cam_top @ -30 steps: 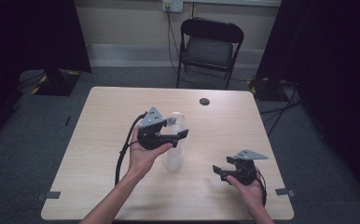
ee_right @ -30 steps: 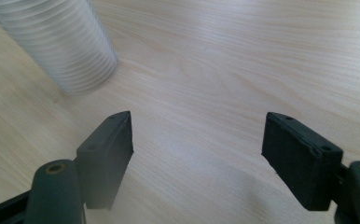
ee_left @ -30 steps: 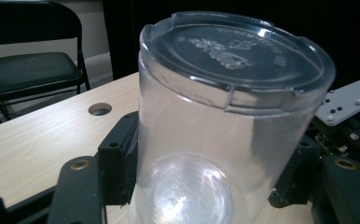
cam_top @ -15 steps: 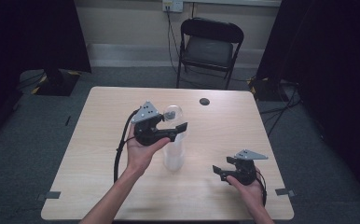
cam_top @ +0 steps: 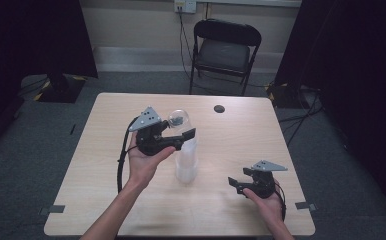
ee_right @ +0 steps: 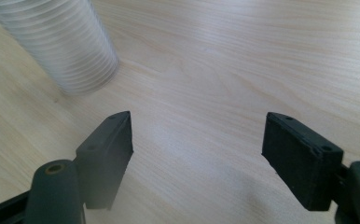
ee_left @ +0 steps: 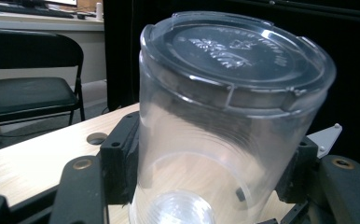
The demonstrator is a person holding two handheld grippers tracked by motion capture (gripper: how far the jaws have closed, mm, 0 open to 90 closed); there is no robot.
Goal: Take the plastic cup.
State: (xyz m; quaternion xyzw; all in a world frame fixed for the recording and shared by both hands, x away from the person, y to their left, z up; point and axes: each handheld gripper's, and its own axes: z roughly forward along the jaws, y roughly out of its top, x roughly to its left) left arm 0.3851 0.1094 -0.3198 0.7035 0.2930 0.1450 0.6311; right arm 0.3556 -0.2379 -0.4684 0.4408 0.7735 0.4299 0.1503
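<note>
Left gripper (cam_top: 178,137) clamps a thin clear cup (ee_left: 225,121) above the stack (cam_top: 186,162): light, slippery, crushable, so grip mid-wall gently; right gripper (ee_right: 197,154) released.

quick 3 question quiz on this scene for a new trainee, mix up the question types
1. True or false: the right tool is shut on a cup.
2. What does the left tool hold? A) a clear plastic cup B) a metal spoon C) a folded cloth
3. Fill in: the stack of cups stands on the ____.
Key: 1 false, its jaws stand open with nothing between them; 2 A; 3 table.
</note>
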